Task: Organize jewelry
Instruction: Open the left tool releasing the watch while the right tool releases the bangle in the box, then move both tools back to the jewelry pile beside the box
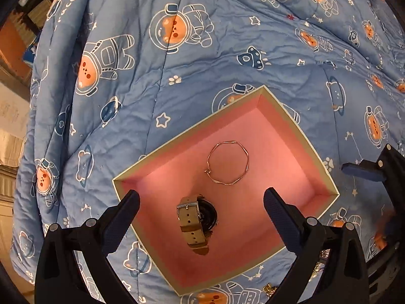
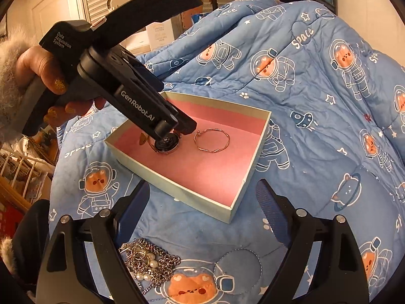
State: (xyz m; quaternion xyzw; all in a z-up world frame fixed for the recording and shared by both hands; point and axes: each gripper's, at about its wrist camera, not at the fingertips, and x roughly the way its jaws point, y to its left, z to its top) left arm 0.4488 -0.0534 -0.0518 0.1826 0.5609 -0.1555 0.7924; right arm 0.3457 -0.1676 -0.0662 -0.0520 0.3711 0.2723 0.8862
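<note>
An open box with a pink lining lies on the blue quilt; it also shows in the right wrist view. Inside lie a watch with a tan strap and a thin rose-gold bangle. In the right wrist view the watch and the bangle lie side by side. My left gripper is open and empty, just above the watch; it shows from the side in the right wrist view. My right gripper is open and empty, near the box's front wall. A pile of silver chains and pearls lies under its left finger.
The quilt with astronaut bears covers the whole bed and is rumpled at the back. Shelves and white boxes stand beyond the bed. A wire rack is at the left edge. Bits of jewelry lie by the box's near corner.
</note>
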